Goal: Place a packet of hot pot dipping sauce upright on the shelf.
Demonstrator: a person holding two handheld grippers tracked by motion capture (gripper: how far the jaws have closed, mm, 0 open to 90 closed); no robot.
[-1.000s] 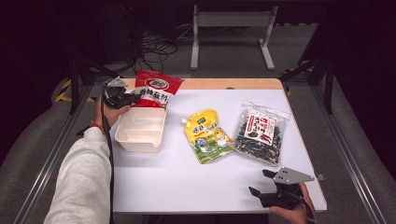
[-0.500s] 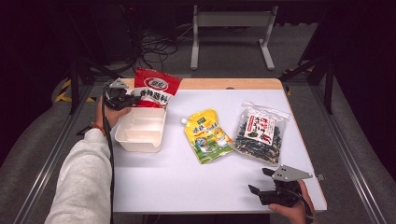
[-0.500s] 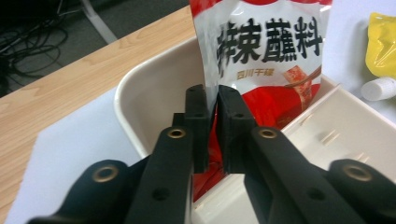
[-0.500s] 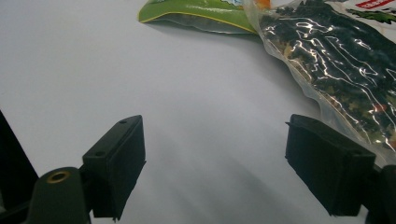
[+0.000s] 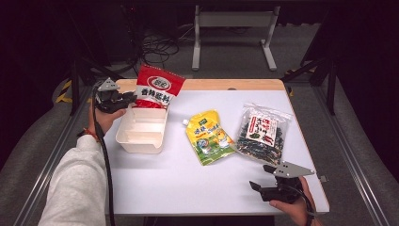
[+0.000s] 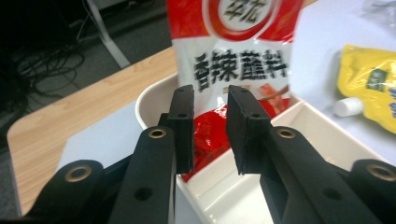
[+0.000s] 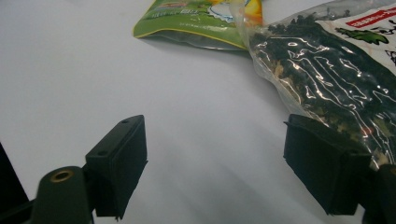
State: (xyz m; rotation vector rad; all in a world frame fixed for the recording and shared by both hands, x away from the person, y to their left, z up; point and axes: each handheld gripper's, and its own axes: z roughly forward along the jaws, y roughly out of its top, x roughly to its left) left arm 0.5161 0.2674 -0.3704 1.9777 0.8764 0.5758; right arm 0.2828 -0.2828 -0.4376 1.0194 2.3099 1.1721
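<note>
The red bag (image 5: 157, 88) stands at the far left of the bench (image 5: 188, 183), its bottom inside the white box (image 5: 141, 132), leaning on the box's far end. It is bright red with a white band and big black letters, and a round sign near the top. It looks soft and light — the kind of bag that bends and crinkles. It may be a bit slippery, so a good place to hold it is the flat edge, not the puffy middle.

The left gripper (image 6: 208, 128) is right by the bag. Its fingers (image 6: 183, 126) are nearly closed, with a thin gap between them. The bag's lower part shows in that gap, but I cannot tell if they pinch it.

Next comes the yellow pouch (image 5: 208, 136) with a white cap, lying flat. Beside it, just touching, lies the clear bag of dark bits (image 5: 261, 133).

The right gripper (image 5: 266, 186) rests at the near right edge — its fingers (image 7: 119, 161) are wide open and hold nothing.
</note>
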